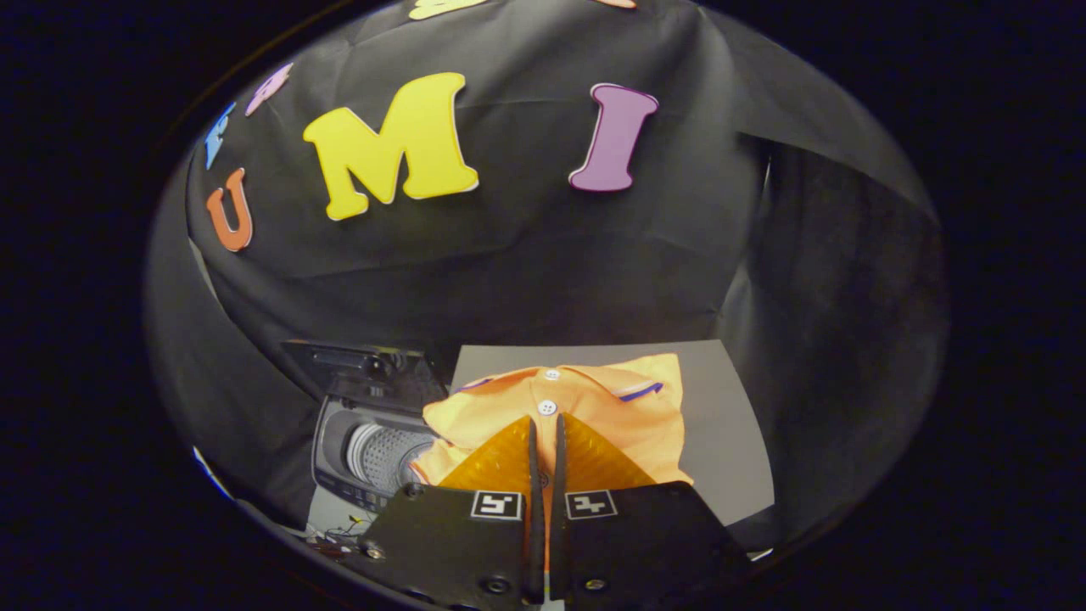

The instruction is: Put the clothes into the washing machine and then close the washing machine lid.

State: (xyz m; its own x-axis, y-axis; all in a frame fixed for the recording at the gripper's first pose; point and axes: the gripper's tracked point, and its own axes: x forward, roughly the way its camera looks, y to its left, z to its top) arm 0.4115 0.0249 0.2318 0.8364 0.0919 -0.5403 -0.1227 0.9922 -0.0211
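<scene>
An orange polo shirt (624,407) with white buttons and a purple-trimmed collar bunches up just ahead of and under my fingers, over the grey table top (725,424). My gripper (545,421) is shut on the shirt near its button placket, and orange cloth shows in the thin slit between the fingers. To the left of the fingers stands a small top-loading washing machine (339,462), its perforated drum (386,454) showing and its dark lid (365,369) raised at the back. The shirt's left edge overlaps the machine's right rim.
Black cloth walls close in behind the table and on both sides. Some thin wires (339,535) lie on the surface in front of the machine. Bare grey table stretches to the right of the shirt.
</scene>
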